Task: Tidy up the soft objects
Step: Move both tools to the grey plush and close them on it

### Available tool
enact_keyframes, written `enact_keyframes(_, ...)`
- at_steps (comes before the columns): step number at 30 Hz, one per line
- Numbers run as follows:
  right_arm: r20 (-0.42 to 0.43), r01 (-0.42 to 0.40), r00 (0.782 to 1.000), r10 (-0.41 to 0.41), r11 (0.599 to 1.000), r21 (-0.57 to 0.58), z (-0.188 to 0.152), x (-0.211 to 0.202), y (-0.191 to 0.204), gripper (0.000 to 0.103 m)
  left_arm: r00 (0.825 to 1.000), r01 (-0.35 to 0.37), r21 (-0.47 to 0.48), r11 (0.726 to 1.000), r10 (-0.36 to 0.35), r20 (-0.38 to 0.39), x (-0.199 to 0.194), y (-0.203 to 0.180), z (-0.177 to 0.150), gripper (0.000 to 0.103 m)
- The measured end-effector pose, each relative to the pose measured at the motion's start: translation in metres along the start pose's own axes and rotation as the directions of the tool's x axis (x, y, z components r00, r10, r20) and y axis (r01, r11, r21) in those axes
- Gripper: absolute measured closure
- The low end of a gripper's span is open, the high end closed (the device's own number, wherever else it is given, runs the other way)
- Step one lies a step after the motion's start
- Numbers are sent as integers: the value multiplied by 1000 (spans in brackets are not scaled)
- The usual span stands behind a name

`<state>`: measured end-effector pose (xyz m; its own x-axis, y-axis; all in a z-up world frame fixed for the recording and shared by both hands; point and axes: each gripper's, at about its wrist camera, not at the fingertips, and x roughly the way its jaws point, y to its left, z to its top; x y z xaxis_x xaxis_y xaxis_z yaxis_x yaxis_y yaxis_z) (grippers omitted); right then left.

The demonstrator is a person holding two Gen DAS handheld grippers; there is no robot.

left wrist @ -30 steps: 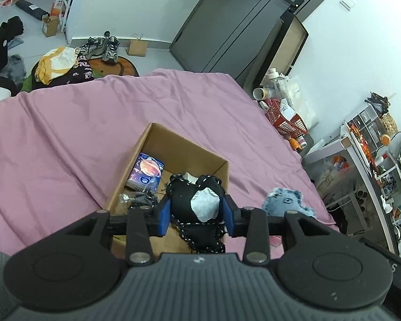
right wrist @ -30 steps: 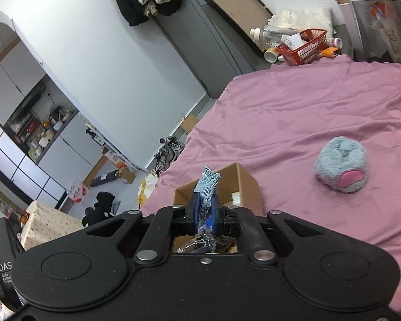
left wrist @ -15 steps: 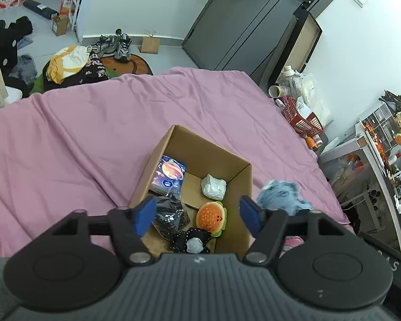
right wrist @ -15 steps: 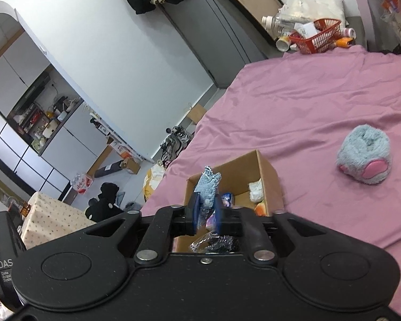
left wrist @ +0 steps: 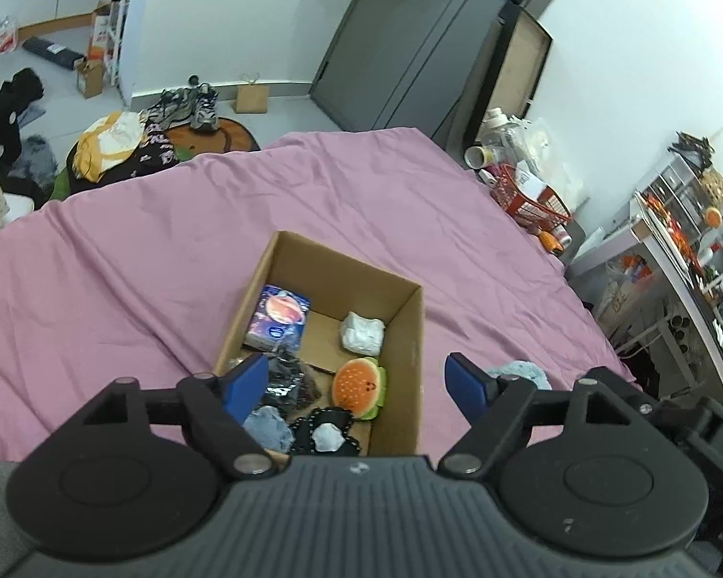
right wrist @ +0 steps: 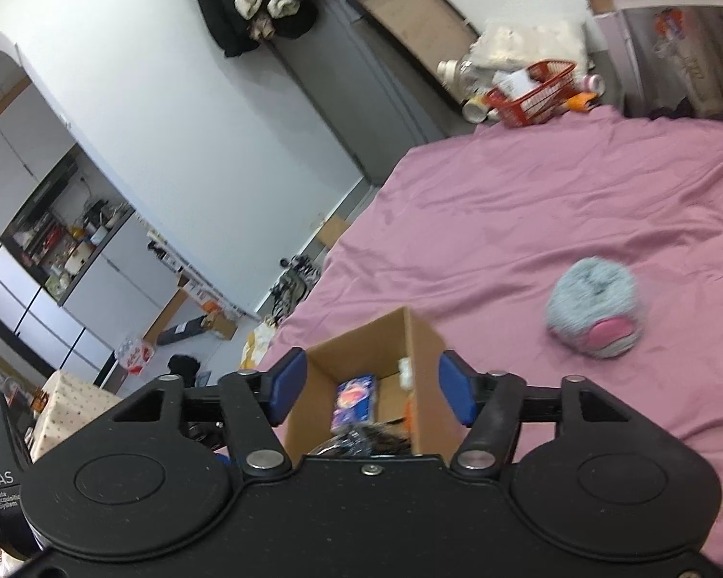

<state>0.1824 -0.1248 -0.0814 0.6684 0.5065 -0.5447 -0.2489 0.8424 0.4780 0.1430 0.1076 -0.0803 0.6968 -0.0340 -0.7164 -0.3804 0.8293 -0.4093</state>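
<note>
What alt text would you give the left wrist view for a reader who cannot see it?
The left tongs hang open and empty over an open cardboard box on a pink bedspread. Inside lie a burger plush, a white bundle, a blue packet and dark fabric items. A fluffy blue toy sits outside, beside the box.

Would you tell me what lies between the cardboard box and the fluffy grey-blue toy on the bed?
Only bare pink bedsheet, clearest in the right wrist view.
</note>
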Motion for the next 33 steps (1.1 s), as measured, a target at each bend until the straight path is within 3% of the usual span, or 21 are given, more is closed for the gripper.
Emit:
enact_keyframes(5,19,18,1000,-19,1000,15,11,-15,-23,33,1000,3,39,999,-3,17,-2,-21,-4,18)
enact_keyframes(10,35,38,999,-39,998,40,21,-20,-46,18,1000,8,80,997,-10,19,2,-42,-9,17)
enact_keyframes(14,38,46,998,-49,997,64,30,-22,-65,14,1000,12,95,995,-13,7,10,-57,-13,16)
enact_keyframes(27,40,86,995,-94,983,164,54,1,-131,17,999,40,138,990,-43,17,49,-107,-15,16)
enact_keyframes(29,48,78,995,-88,981,179,51,9,-142,21,999,45,144,988,-47,10,60,-113,-17,17)
enact_keyframes(31,43,66,996,-77,974,216,44,18,-157,33,999,48,158,986,-48,-3,73,-121,-20,17)
enact_keyframes(33,16,67,997,-74,959,276,38,30,-175,39,998,54,168,984,-52,-18,88,-128,-22,20)
